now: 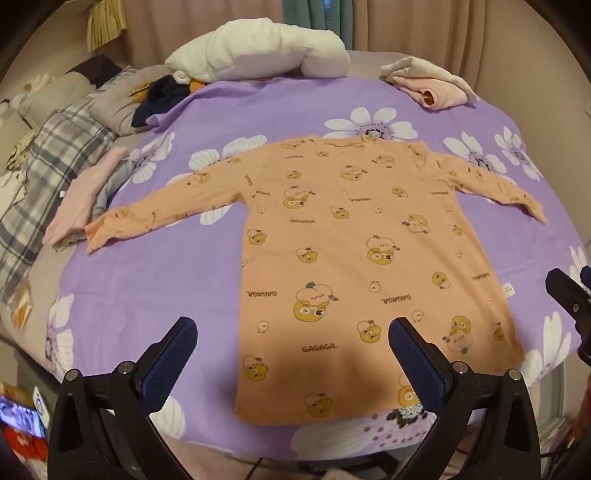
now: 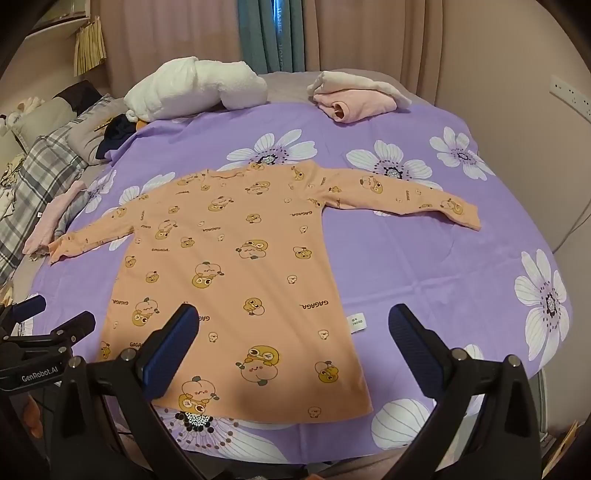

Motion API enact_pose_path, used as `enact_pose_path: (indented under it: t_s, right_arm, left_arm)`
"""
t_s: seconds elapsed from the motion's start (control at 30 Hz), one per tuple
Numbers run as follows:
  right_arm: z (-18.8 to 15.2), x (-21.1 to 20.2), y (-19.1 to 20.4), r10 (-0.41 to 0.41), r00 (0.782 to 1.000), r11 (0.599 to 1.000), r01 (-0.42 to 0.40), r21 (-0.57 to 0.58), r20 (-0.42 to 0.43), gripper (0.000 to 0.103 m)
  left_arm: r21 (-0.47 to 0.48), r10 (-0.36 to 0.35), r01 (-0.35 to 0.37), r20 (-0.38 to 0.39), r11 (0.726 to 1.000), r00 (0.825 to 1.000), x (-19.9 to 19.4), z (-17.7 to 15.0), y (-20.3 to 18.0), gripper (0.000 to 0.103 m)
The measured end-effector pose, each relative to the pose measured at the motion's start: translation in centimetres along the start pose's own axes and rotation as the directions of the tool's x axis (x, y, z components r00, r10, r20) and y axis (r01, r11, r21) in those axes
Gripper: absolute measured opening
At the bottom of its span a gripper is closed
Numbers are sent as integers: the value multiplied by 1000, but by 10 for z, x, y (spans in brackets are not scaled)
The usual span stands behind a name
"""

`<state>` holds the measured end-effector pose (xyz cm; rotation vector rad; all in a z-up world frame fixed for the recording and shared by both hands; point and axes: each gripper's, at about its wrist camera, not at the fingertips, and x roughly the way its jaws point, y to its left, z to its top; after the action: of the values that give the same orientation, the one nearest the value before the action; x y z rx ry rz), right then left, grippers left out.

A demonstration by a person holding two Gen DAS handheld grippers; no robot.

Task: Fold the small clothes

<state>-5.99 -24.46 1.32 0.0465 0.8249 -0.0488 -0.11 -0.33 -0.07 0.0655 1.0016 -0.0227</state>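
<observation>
Orange fabric printed with cartoon ducks and the word GAGAGA makes up the long-sleeved top (image 1: 354, 236), which is spread flat on the purple floral bedspread (image 1: 177, 280) with both sleeves stretched outward and the neckline turned away from the cameras. A small white care label (image 2: 357, 320) is seen sticking out from the side seam on the right. The hem is laid nearest the grippers.

The left gripper (image 1: 293, 354) is held above the hem with its jaws spread wide and nothing between them; the blue pads (image 1: 417, 354) are kept clear of the cloth. The right gripper (image 2: 293, 343) is likewise held wide open and empty over the lower right part of the top.

Beside the left cuff, a folded pale pink garment (image 1: 79, 199) is laid on a grey one. At the far edge of the bed, a rolled white blanket (image 1: 258, 51) and a folded pink and cream piece (image 1: 432, 83) are placed. A plaid cover (image 1: 44, 173) is seen at the left, and beige curtains (image 2: 166, 33) are hung behind.
</observation>
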Motion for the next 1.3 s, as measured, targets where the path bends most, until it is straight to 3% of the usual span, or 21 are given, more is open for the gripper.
enact_pose_path:
  t_s: [1.3]
  right_arm:
    - [-3,0,4,10,1000,1000,-10,1,-2,103]
  left_arm:
    - [-1,2,-2,-2,1000,1000,1,0,-1,102]
